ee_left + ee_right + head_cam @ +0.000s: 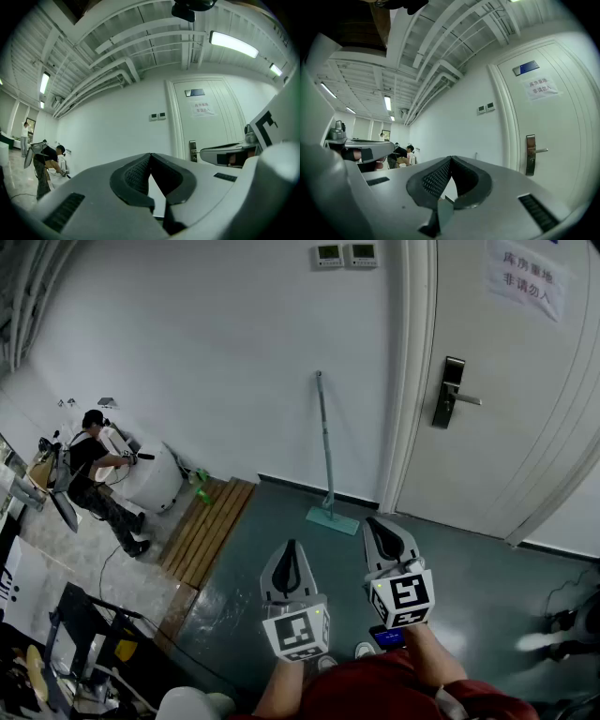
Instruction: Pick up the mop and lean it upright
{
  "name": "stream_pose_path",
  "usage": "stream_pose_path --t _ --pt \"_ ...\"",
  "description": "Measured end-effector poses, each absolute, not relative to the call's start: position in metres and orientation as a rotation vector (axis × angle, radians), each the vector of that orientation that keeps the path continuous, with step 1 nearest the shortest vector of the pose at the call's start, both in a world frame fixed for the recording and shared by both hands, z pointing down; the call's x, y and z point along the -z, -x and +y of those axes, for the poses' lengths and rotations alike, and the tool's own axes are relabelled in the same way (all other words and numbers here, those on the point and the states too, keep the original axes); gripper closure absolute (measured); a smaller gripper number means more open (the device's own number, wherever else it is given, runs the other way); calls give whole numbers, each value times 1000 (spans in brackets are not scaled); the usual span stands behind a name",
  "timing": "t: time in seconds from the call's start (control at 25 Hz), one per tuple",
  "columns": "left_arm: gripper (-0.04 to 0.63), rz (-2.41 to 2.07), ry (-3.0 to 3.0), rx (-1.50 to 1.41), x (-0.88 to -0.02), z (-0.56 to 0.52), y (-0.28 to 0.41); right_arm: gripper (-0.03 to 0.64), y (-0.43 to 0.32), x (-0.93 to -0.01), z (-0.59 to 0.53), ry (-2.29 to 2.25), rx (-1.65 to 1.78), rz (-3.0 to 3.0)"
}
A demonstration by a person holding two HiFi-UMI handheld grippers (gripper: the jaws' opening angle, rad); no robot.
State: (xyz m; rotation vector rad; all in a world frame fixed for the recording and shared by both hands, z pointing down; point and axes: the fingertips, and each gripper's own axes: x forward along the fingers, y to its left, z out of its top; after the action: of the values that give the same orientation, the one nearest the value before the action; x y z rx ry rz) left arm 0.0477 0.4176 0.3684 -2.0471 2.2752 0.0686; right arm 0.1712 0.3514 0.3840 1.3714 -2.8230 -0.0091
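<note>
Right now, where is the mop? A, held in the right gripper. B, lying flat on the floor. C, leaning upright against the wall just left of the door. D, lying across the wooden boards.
C: the mop stands with its handle against the wall and its head on the floor, just left of the door. The left gripper and right gripper are both apart from it.

The right gripper point(451, 159) is seen with its jaws pressed together and nothing held between them. A white door point(562, 140) is shown at three o'clock, and the left gripper point(386, 149) at nine.
</note>
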Motion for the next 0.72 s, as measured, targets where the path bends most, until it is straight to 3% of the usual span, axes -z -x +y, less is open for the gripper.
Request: stream_pose_path --t 0.72 --pt "581 2280 2066 7 -383 396 -86 598 -206 -395 332 -1371 -24 -2814"
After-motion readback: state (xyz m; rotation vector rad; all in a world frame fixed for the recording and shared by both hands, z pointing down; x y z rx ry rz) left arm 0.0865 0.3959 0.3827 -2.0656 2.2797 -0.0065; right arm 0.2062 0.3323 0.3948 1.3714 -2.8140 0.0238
